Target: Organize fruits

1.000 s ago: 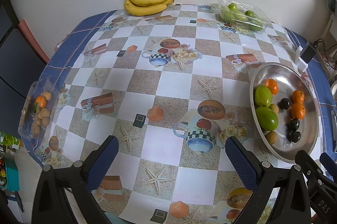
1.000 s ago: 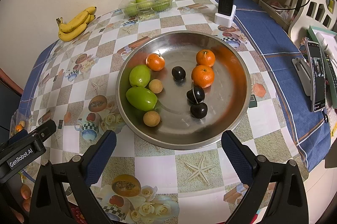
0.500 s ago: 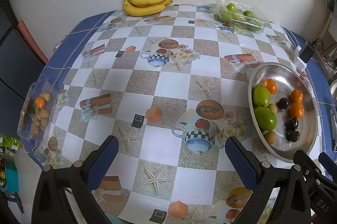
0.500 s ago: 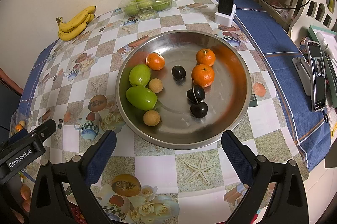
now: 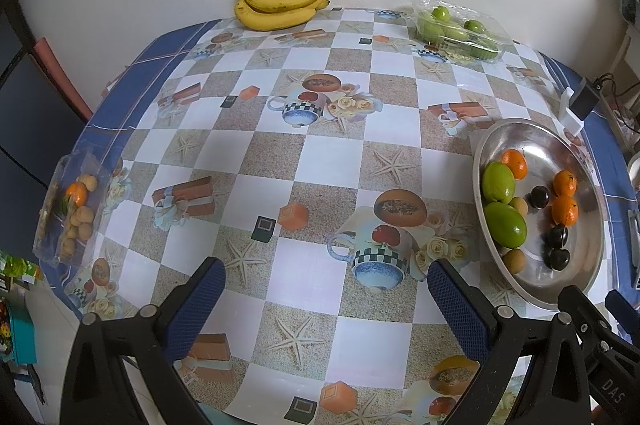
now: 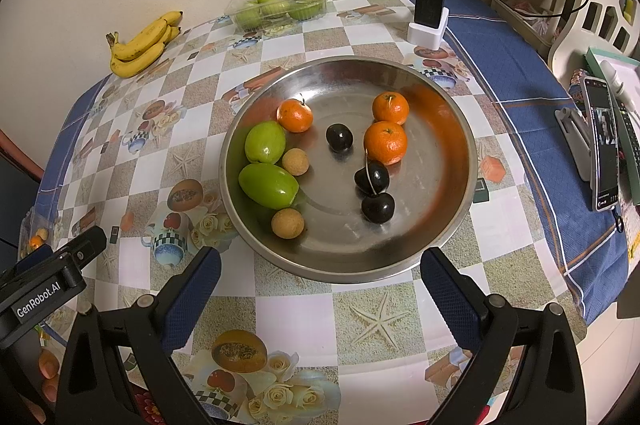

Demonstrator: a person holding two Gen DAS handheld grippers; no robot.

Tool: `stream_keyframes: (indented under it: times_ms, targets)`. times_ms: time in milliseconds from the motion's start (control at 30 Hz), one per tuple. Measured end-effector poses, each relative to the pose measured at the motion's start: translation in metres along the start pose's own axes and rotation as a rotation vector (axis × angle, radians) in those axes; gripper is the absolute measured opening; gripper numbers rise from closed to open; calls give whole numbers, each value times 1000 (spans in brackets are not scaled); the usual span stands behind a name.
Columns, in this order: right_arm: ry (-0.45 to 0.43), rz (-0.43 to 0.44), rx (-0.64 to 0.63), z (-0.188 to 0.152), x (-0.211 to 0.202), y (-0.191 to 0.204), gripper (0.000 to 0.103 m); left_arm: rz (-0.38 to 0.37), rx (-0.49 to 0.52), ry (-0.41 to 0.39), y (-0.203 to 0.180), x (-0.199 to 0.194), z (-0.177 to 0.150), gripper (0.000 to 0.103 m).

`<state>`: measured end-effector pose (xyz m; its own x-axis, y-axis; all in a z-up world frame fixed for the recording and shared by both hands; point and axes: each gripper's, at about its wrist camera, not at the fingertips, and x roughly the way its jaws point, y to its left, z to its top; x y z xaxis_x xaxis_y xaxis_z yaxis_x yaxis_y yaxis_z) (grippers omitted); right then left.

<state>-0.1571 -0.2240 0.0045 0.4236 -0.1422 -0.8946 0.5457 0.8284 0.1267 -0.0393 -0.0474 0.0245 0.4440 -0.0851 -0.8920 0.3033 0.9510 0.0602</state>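
Left wrist view: the left gripper (image 5: pixel 326 299) hovers above the patterned tablecloth (image 5: pixel 332 161), jaws spread wide and empty, aimed at the table's middle. The metal bowl (image 5: pixel 588 161) sits to its right; the bananas (image 5: pixel 280 7) and a clear tray of green fruit (image 5: pixel 460 27) lie by the far wall, and another clear tray (image 5: pixel 68 209) sits at the left edge

Right wrist view: the right gripper (image 6: pixel 320 279) is released and empty too, poised just short of the bowl's (image 6: pixel 452 129) near rim. Inside lie three tangerines (image 6: pixel 385 142), two green fruits (image 6: pixel 268 185), dark cherries (image 6: pixel 378 207) and two small tan fruits (image 6: pixel 287 223). All look light; the cherries seem soft and slippery, so they call for a gentle pinch across the middle
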Motion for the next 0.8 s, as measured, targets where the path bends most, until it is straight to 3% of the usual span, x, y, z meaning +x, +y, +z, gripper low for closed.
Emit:
stream_keyframes:
  times_ms: [800]
  targets:
    - [2,0,-1,0,0,0,100,6,-11,-7,2,-2,-1,102]
